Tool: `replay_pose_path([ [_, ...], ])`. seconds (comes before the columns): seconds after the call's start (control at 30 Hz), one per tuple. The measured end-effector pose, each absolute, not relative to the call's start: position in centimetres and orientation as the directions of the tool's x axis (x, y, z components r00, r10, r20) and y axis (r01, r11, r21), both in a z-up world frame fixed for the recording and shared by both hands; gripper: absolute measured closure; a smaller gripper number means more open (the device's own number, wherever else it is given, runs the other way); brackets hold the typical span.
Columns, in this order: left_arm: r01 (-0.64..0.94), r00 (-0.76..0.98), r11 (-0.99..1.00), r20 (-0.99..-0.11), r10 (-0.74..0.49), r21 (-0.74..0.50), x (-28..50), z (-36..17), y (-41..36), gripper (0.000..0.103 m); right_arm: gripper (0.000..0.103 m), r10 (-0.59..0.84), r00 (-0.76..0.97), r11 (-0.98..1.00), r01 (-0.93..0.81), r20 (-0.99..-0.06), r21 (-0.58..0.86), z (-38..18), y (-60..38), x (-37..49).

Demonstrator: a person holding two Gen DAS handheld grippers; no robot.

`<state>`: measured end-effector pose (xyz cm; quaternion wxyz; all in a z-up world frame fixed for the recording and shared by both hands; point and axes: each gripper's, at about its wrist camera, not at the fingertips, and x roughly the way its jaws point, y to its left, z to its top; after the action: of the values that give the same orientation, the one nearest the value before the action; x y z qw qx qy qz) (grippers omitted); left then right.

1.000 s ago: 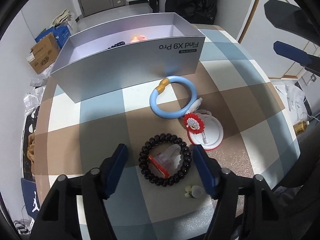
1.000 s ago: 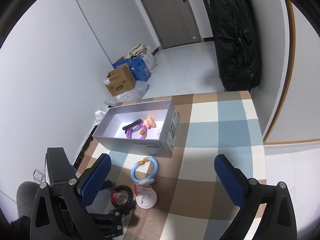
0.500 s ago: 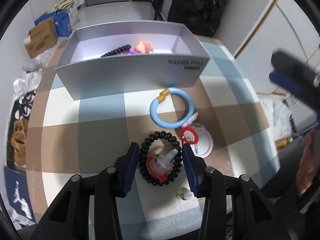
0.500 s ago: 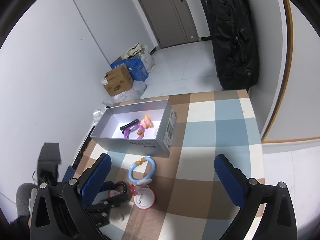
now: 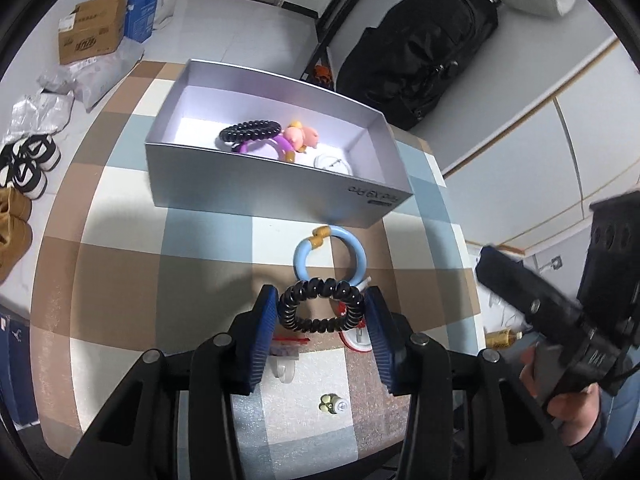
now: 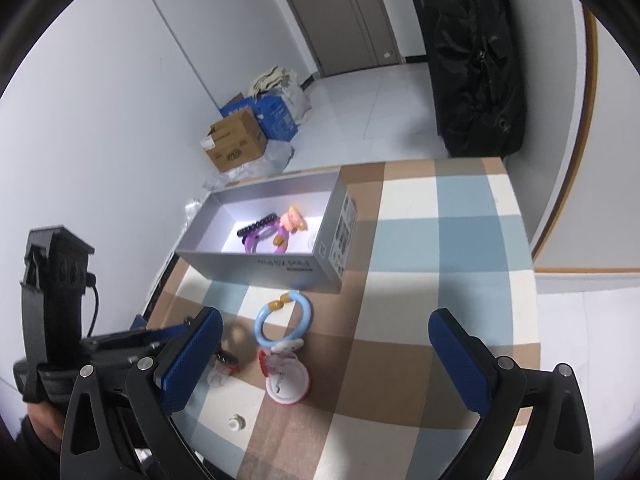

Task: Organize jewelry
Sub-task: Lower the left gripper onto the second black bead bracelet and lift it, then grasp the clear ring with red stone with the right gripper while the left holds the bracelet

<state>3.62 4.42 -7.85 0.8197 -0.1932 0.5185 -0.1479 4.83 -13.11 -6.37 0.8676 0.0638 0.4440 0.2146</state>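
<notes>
Now left tongs clamped on one black coil bracelet, right tongs apart, one grey box, two bracelets inside.

White walls, pale tiled floor (cardboard boxes beside a door).

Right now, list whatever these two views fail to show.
- Left wrist view: the red-rimmed disc is largely behind the left hand-held gripper and its black coil band.
- Same view: the box wall hides part of the white ring.
- Right wrist view: the small bead is too small to identify.
</notes>
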Motion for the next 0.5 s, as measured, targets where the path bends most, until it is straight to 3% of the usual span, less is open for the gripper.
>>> replay_pose_path([
  [0.23,0.034,0.465,0.864,-0.757,-0.458,-0.502,3.6,-6.3,5.8,0.065,0.0,0.462,0.409,0.875,-0.357,-0.787,0.328,-8.1,-11.8,4.6],
  [0.5,0.044,0.468,0.851,-0.742,-0.48,-0.523,3.9,-5.8,6.3,0.065,0.022,0.443,0.317,0.864,-0.4,-0.838,0.306,-10.6,-9.6,4.4],
])
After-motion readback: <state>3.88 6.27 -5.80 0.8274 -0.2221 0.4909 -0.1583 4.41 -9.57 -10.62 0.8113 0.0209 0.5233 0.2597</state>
